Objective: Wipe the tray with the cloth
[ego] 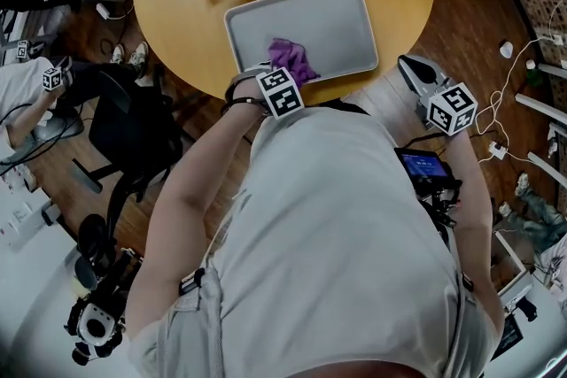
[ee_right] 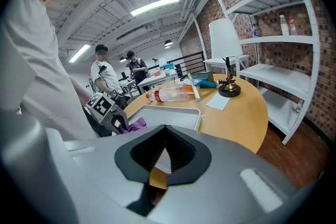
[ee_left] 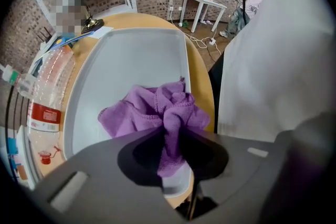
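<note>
Left gripper (ee_left: 169, 134), clamped on the purple cloth (ego: 293, 59) at the tray's (ego: 341, 18) 6 o'clock edge, should press flat — sweeping overlapping strokes toward 12 o'clock.

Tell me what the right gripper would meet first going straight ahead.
Probably the near corner of the grey rectangular tray, or the edge of the round wooden table; depth is unclear.

Person in a pale grey short-sleeved T-shirt (ego: 337, 226), with a dark wristband (ego: 241, 104) on the left wrist. The grey left tongs (ee_left: 170, 152) and right tongs (ee_right: 160, 157) each carry a cube of black-and-white square markers (ego: 280, 92).
</note>
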The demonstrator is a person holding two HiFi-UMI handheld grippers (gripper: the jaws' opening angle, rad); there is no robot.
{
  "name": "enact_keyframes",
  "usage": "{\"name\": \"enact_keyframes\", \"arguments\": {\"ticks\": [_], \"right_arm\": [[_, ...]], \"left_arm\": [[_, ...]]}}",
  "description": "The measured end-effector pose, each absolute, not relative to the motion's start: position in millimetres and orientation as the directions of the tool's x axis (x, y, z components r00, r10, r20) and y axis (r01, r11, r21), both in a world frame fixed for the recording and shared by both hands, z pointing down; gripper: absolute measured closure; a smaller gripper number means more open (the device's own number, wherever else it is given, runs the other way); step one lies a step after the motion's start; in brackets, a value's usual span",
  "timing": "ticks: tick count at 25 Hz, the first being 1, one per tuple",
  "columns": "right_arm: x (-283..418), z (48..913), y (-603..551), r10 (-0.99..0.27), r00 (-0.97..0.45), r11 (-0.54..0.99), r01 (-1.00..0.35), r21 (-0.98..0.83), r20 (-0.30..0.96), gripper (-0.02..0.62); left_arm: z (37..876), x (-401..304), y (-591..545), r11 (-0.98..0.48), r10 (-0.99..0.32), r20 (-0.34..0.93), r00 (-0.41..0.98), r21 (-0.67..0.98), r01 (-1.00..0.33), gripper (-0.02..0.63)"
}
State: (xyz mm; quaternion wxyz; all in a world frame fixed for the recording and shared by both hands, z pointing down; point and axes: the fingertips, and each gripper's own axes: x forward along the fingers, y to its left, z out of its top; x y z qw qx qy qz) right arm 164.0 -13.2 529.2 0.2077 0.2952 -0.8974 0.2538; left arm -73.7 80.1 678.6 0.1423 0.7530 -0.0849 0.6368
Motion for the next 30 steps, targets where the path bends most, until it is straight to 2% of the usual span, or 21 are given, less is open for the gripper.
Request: {"name": "enact_keyframes", "arguments": {"ticks": [12, 30], "right_arm": [[166.5, 534.1, -9.3, -0.417, -0.738, 0.694, -0.635, -0.338, 0.531, 0.592], [174.8, 540.2, -4.9, -0.421, -0.729, 0.679, -0.648, -0.345, 0.539, 0.592]], "left_arm": [[680.7, -12.8, 59.0, -0.98, 0.049, 0.983, 0.175, 0.082, -0.182, 0.514], [682.8, -66.3, -62.6, -0.973, -0.028, 0.988, 0.153, 0.009, -0.232, 0.514]]}}
